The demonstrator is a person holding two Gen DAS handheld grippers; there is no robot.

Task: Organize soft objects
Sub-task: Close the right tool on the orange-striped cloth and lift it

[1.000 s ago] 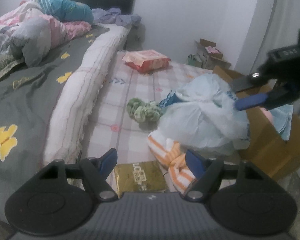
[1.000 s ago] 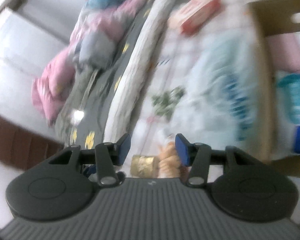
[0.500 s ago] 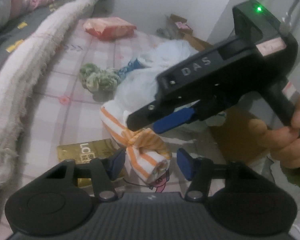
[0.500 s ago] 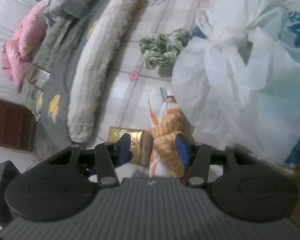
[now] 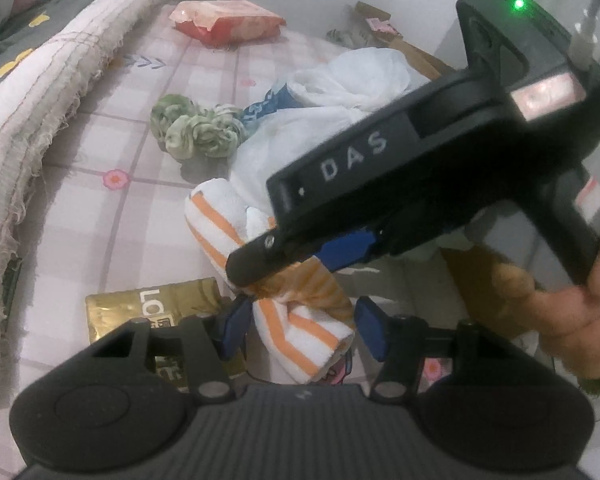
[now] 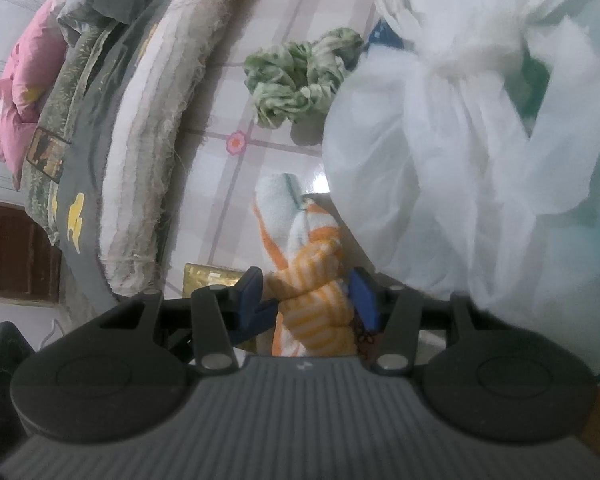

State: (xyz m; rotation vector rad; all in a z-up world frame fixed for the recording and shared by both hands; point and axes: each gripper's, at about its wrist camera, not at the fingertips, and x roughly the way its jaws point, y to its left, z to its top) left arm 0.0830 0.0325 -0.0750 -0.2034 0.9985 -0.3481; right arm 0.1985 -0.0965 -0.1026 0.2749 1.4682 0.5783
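left wrist: close, angled down | right wrist: closer (steeper) | shared: striped towel (image 5: 296, 320) (image 6: 316, 300)

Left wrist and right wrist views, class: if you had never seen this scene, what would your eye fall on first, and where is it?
First, the orange-and-white striped towel, knotted at its middle, on the checked sheet with both grippers at it. The right gripper, a black body marked DAS, cuts across the left wrist view, while the left gripper straddles the towel's near end, jaws opening. Behind sit a white plastic bag and a green scrunched cloth.
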